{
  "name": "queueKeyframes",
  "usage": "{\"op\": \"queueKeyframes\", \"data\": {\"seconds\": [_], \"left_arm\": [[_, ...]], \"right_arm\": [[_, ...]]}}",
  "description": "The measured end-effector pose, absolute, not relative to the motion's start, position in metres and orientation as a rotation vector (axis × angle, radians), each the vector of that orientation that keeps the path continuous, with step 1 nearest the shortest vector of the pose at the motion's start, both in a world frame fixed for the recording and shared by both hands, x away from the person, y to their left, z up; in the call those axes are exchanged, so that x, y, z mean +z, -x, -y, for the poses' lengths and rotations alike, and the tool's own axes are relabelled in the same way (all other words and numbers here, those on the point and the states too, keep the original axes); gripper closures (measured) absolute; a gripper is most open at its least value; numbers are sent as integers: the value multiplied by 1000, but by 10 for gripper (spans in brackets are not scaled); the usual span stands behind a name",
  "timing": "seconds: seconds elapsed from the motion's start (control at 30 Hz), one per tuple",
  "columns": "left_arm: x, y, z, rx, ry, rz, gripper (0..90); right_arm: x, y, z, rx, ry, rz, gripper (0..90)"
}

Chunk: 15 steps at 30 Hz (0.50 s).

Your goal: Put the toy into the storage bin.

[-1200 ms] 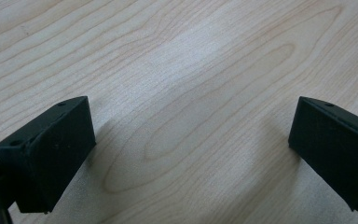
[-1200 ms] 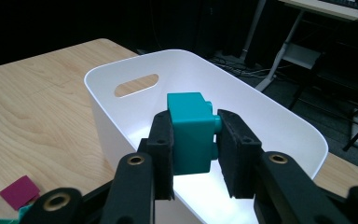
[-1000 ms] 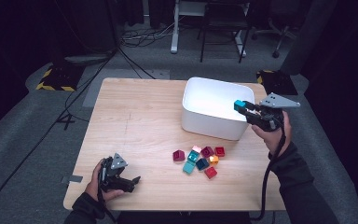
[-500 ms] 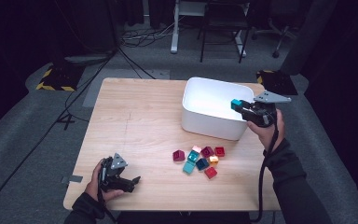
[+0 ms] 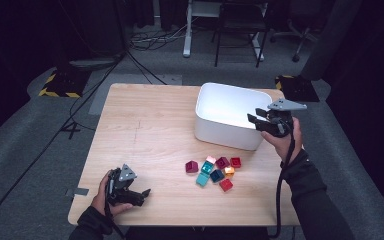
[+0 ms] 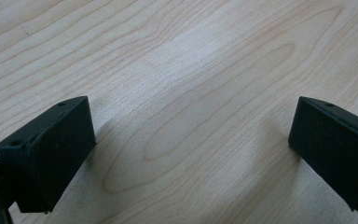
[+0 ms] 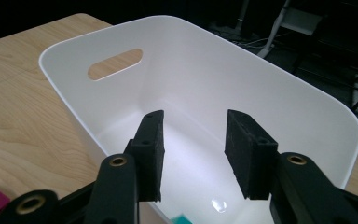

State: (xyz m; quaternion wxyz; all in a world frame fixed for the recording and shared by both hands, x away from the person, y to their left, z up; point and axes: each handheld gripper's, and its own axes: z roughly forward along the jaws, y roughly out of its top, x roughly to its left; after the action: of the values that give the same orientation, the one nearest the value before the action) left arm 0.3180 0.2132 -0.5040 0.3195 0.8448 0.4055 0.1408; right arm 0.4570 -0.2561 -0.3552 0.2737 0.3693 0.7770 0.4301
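Right gripper (image 5: 254, 120) sits over the near-right rim of the white bin (image 5: 215, 127), jaws apart with nothing between them; 1.0 s ago and 0.5 s ago the high view had a teal block pinched there, so the release has just happened. In the right gripper view a sliver of teal (image 7: 182, 219) shows low inside the bin under the open jaws, read as that dropped block, though it is mostly cut off by the frame edge. The bin's far wall with its oval handle slot (image 7: 115, 63) is clean, and no other block is visible on the part of the bin floor in sight. Left gripper (image 5: 139, 194) rests at the near-left corner of the table (image 5: 145, 120), same spot as in both earlier frames, jaws wide apart over bare wood in the left gripper view, holding nothing. The block pile (image 5: 215, 170) lies on the table just in front of the bin: about 9 pieces, maroon, pink, red, teal, orange, touching or nearly so. Judgement: 1 block sorted, the pile still to go, so the task is early. The next move likely means swinging the right gripper back toward the pile and down on an outer block such as the red one (image 5: 225, 184), which has room around it for the jaws.
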Motion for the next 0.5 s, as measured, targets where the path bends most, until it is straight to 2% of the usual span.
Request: {"op": "queueKeyframes", "data": {"seconds": [0.13, 0.27, 0.5], "left_arm": [[-504, -318, -213, 370, -2221, -1066, 6], [-504, -318, -213, 370, -2221, -1066, 6], [-504, -318, -213, 371, -2220, -1068, 6]], "right_arm": [[-355, -452, 258, 1185, -974, -2093, 569], [-351, -444, 261, 1170, -975, -2079, 508], [-341, -416, 271, 1200, -917, -2036, 486]]}}
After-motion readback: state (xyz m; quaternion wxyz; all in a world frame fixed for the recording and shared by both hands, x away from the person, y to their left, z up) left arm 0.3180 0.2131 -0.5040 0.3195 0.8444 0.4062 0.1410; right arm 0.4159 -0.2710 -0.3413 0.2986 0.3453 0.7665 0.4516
